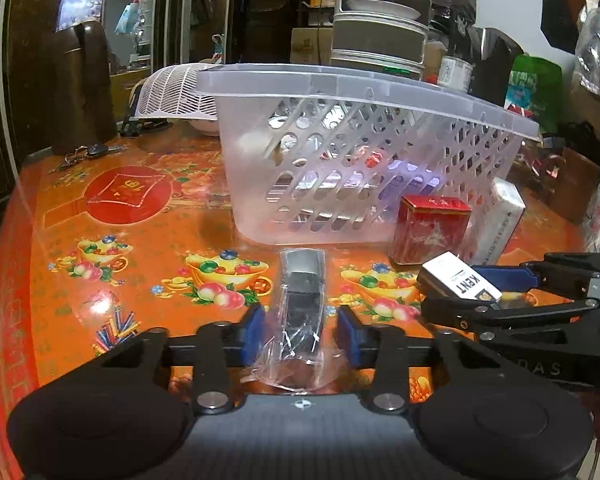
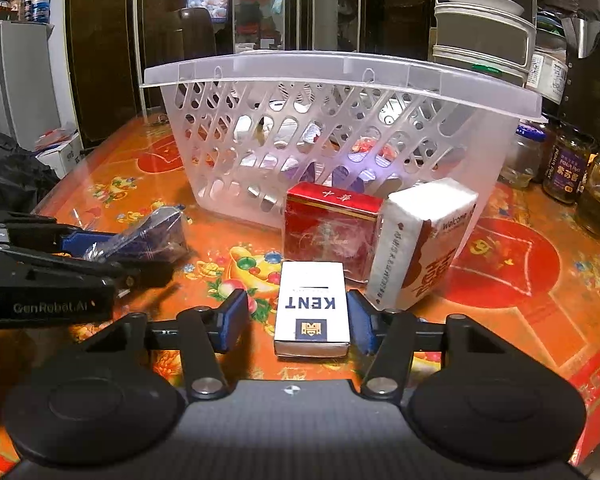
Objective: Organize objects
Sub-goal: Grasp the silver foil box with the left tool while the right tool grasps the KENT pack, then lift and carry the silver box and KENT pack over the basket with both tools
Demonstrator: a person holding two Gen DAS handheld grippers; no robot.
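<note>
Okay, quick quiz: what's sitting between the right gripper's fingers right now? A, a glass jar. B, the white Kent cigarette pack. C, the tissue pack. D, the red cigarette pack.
B: the white Kent cigarette pack lies flat on the table between the open fingers of the right gripper, while the red cigarette pack and tissue pack stand farther back against the basket.

Left tool open around wrapped dark box before basket.

left tongs open, right tongs open
</note>
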